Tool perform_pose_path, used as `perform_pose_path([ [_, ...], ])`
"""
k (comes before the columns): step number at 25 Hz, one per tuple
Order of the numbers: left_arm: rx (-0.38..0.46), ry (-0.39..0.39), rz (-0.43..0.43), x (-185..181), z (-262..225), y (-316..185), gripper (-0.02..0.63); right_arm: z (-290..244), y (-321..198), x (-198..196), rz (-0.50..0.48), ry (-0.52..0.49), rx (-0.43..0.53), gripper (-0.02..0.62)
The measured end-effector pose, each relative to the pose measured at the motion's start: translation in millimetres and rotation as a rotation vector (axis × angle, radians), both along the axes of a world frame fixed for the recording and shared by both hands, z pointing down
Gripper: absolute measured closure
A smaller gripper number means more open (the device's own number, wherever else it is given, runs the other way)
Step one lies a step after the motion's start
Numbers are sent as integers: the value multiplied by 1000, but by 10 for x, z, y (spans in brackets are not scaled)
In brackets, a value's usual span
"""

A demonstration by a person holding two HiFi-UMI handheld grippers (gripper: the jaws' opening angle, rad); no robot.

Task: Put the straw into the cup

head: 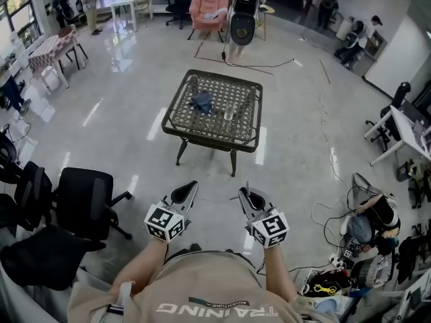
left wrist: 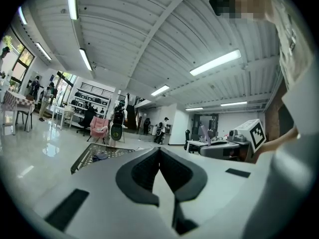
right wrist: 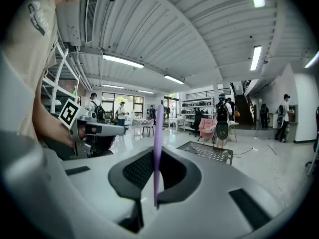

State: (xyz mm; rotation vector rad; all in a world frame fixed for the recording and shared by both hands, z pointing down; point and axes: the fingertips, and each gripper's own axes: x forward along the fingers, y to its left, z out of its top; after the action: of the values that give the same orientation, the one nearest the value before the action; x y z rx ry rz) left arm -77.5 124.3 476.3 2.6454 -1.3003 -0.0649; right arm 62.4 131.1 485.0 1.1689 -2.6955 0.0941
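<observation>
The person wore a tan short-sleeved T-shirt (head: 202, 284) with white lettering; the grey left gripper (head: 191, 187) and right gripper (head: 245, 194) bore black-and-white marker cubes (head: 165, 222).

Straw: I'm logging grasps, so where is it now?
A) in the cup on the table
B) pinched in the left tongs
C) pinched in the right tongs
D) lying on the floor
C: the straw stands upright, pinched in the right tongs, while the left tongs are shut on nothing.

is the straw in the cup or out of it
Out. The purple straw stands upright, pinched in the right claw; the cup sits apart on the table ahead.
</observation>
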Motion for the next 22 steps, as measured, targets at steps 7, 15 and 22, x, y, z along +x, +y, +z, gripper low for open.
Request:
perform_pose_path([
  [7, -13, -18, 8, -125, 221, -93, 591, 89, -152, -49, 3, 40, -27, 565],
  [15, -47, 4, -53, -135, 353, -413, 591, 274, -409, -16, -54, 39, -70, 565],
  [22, -13, -15, -106, -74, 207, -848, 591, 302, -848, 33, -134, 17, -50, 565],
])
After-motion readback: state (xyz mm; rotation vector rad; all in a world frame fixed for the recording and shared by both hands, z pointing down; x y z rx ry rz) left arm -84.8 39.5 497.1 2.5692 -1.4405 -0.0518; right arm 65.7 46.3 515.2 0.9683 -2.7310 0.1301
